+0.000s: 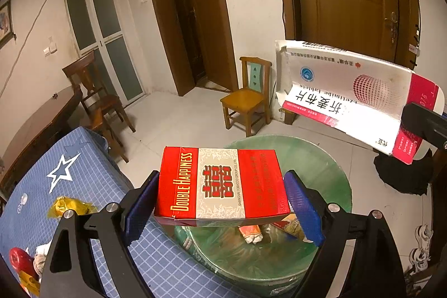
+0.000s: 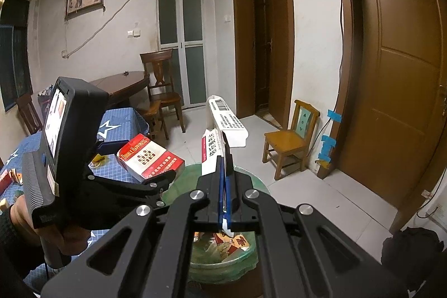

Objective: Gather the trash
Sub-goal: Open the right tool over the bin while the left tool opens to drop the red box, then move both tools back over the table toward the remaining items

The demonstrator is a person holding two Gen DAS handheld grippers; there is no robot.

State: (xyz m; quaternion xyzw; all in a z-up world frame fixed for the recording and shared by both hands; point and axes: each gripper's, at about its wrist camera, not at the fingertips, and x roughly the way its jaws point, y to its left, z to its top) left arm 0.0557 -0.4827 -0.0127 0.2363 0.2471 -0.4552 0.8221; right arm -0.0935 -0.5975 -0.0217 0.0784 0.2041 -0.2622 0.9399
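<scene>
Left wrist view: left gripper [image 1: 222, 204] clamps the red carton [image 1: 220, 183] over the green bin [image 1: 332, 180]. Right gripper [image 2: 225, 197], pressed together, pinches the flattened medicine box [image 1: 349, 88] above the bin's rim. Released off-centre, either could glance off the rim onto the floor.

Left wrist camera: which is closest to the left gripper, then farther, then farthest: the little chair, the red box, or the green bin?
1. Red box: between the left gripper fingers.
2. Green bin: just below and behind.
3. Little chair: far back, by the wall.

Left wrist view: looked forward and down, close above the green-lined bin [image 1: 329, 186] at lower centre. Right wrist view: faced likewise, nearby. Shared: bin [image 2: 251, 178], small wooden chair [image 1: 245, 99] [image 2: 290, 138], doors.
</scene>
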